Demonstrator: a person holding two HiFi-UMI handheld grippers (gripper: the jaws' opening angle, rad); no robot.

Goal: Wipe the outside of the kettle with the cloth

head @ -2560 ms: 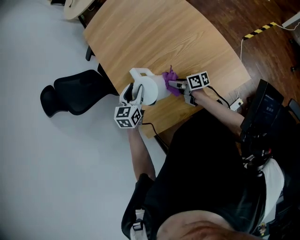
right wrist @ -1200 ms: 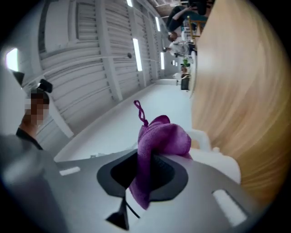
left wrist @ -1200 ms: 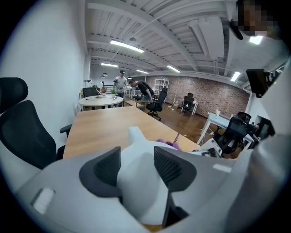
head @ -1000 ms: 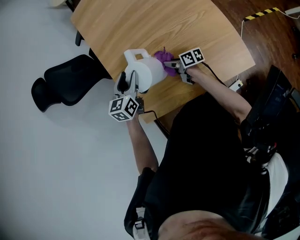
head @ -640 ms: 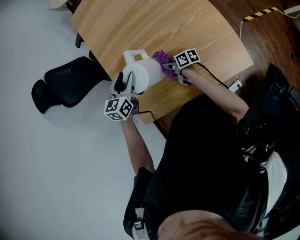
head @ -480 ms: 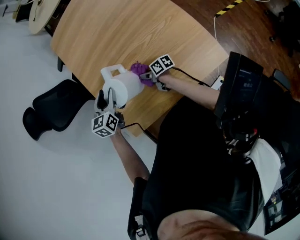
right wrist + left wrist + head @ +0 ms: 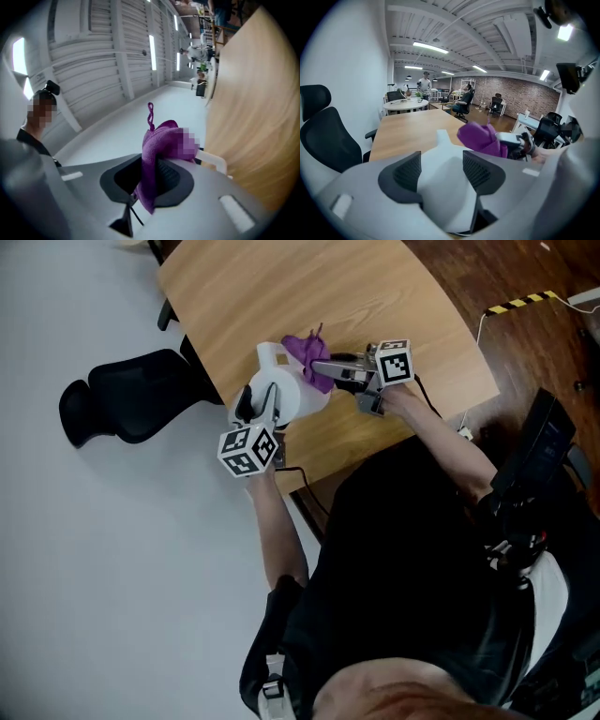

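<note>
Kettle [image 7: 292, 401] upright near table [image 7: 281, 296] edge: rigid, smooth, probably slippery, light if empty. Best steadied low on the body. Straddled by left gripper [image 7: 262, 401], jaws just opening, pads seemingly off it. Cloth [image 7: 307, 352], soft and limp, pinched tight in right gripper [image 7: 323, 369] over kettle's top.

White kettle [image 7: 292, 404], purple cloth [image 7: 307, 352], pale wood-grain table [image 7: 281, 292], black chair [image 7: 122, 407], light grey floor [image 7: 94, 568]; far right tape [image 7: 514, 304] seems striped yellow and black

Head view: steeply down onto table [image 7: 375, 296]. Gripper views: close along own jaws, left over kettle [image 7: 443, 185] across table, right tilted upward. Shared everywhere: cloth [image 7: 306, 349].
</note>
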